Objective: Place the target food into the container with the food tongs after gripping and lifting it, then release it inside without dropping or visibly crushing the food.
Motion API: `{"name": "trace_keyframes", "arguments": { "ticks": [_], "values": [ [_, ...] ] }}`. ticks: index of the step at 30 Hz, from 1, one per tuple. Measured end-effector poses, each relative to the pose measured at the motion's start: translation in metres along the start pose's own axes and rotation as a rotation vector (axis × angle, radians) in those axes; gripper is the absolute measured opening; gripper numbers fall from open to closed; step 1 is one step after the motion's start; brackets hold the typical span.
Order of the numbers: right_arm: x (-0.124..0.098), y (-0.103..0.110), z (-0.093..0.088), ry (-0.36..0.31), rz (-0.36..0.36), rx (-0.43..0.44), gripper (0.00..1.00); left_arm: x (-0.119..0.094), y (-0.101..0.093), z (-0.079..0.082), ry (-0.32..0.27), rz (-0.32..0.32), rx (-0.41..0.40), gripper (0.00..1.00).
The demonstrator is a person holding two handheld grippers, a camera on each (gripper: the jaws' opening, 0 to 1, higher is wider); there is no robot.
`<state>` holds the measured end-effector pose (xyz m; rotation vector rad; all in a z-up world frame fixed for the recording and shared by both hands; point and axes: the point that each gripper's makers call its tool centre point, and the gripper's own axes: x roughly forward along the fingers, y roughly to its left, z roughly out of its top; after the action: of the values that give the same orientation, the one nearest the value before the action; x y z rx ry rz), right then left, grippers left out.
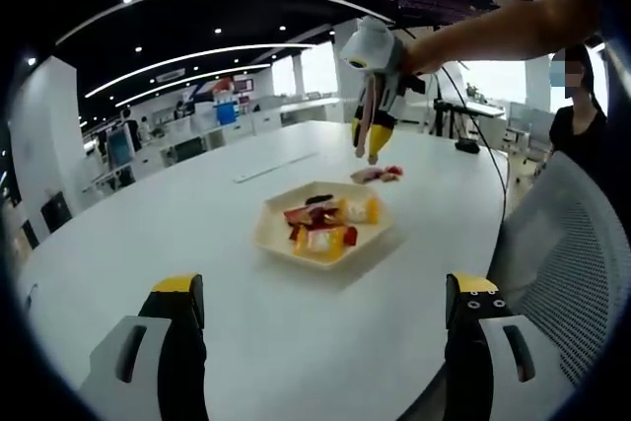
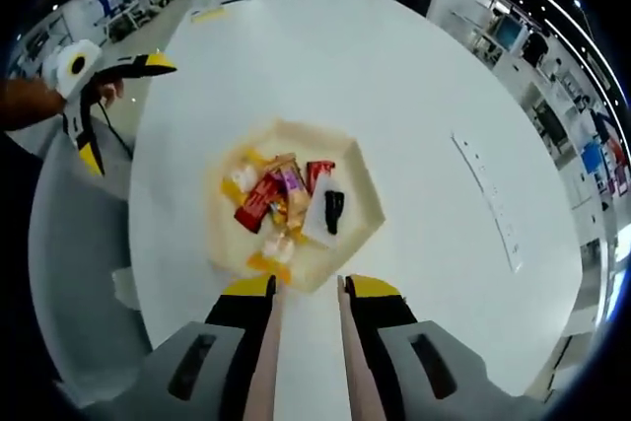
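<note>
White table (image 1: 197,234), right gripper (image 1: 373,140) raised

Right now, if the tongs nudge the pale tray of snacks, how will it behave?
The tray looks thin and paper-like, so it is probably light and apt to slide on the smooth white table under the tongs. Its low rim would likely flex. The wrapped snacks piled loosely inside may shift.
</note>
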<state>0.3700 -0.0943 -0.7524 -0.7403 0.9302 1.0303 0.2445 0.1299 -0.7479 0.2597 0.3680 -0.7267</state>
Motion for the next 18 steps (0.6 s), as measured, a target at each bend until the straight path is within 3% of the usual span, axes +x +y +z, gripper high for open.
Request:
{"name": "trace_keyframes", "arguments": {
  "ticks": [8,18],
  "values": [
    [-0.011,-0.014,-0.033,0.011,-0.016,0.002,0.28,0.001,0.000,-0.002,0.009,-0.001,0.000,0.99],
    [-0.021,-0.038,-0.069,0.009,-0.056,0.067,0.28,0.002,0.000,-0.004,0.023,-0.001,-0.001,0.99]
  ]
}}
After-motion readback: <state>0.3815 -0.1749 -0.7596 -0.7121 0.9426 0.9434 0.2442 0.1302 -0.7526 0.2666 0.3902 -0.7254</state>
